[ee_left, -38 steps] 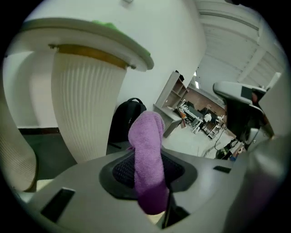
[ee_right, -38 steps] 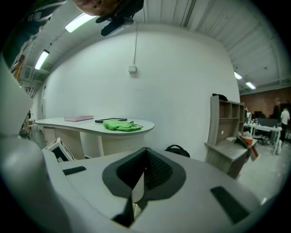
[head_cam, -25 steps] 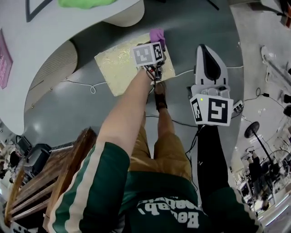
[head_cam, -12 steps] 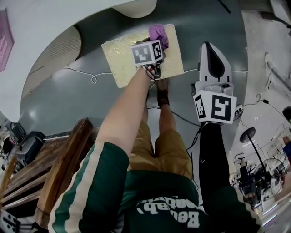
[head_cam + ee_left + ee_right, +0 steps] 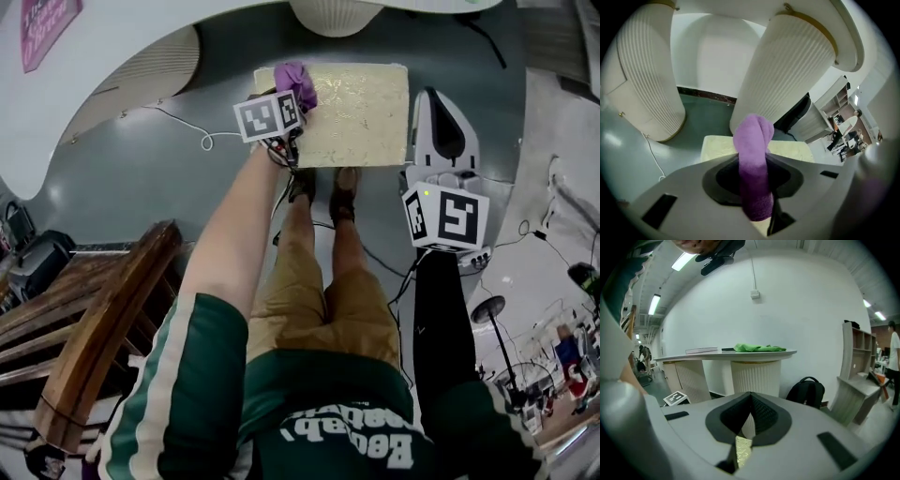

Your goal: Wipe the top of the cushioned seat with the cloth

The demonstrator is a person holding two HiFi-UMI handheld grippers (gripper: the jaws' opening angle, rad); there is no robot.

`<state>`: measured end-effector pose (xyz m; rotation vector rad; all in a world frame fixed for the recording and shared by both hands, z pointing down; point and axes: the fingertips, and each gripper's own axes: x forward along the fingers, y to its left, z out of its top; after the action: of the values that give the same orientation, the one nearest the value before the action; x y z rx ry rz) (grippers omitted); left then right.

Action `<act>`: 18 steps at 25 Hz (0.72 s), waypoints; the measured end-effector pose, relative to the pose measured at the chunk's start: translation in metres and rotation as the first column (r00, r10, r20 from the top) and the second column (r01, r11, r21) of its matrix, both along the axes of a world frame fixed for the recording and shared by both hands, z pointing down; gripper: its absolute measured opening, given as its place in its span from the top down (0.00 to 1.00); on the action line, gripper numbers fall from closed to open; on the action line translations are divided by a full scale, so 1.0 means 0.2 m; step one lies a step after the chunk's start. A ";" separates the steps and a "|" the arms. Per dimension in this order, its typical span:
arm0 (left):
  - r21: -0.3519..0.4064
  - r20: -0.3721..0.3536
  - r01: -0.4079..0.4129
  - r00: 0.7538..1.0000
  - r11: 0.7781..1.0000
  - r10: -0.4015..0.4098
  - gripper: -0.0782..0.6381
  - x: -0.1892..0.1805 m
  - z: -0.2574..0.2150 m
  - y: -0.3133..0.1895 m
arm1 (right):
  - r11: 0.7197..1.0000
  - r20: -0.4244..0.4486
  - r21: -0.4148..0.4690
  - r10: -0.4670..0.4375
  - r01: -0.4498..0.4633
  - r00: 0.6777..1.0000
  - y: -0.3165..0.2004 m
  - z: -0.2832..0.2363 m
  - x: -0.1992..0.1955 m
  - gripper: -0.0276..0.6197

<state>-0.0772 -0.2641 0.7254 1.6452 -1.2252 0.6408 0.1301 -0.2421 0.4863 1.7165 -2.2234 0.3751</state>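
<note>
Grey-green floor [image 5: 141, 206] is filling most of the head view, under a person who is standing and looking steeply down. Nearest: green striped sleeve and brown shorts. Wooden slatted furniture [image 5: 103, 319] is sitting at the person's left. Both shoes [image 5: 323, 183] are pointing at the near edge of the cushioned seat [image 5: 356, 112], just beside it.

Right hand-held gripper [image 5: 434, 94] is hanging off the seat's right side, over bare floor. In the right gripper view its jaws are pressing together at the tips, clenched on nothing [image 5: 751, 394]. Only a sliver of the pale yellow seat top [image 5: 743, 451] is showing under them.

Left hand-held gripper [image 5: 289, 98] is reaching out on a bare forearm to the seat's far-left corner. It is grasping the purple cloth [image 5: 293, 80]. In the left gripper view the cloth [image 5: 752, 140] is running between the jaws [image 5: 753, 161] and bulging out past them in a rounded fold. The seat top [image 5: 717, 145] is lying beneath and beyond. Whether the cloth is pressing on the cushion, cannot tell.

White cable [image 5: 202, 141] is looping on the floor left of the seat.

Farther: white counter on ribbed pedestals [image 5: 787, 70] is standing right behind the seat. A green bundle [image 5: 757, 348] is lying on the counter top. Black backpack [image 5: 806, 390] is leaning near one pedestal, and open shelving [image 5: 855, 376] is standing off to the right.
</note>
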 end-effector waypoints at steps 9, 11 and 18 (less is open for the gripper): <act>-0.069 0.162 0.040 0.986 0.997 -0.029 0.70 -0.43 0.03 0.13 | 0.998 0.014 0.015 -0.055 0.055 0.998 -0.07 -0.02 -0.19 0.95; -0.111 0.208 0.003 0.978 0.994 0.020 0.71 -0.49 0.06 0.21 | 0.998 0.023 0.007 -0.059 0.059 0.998 -0.06 -0.01 -0.24 0.95; -0.095 0.194 -0.059 0.978 0.994 0.077 0.71 -0.46 0.01 0.22 | 0.999 0.004 0.008 -0.054 0.054 0.999 -0.02 -0.02 -0.21 0.95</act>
<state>-0.1701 -0.2193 0.7277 1.5838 -1.2655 0.9067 0.0873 -0.2462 0.4831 1.6570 -2.2717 0.3582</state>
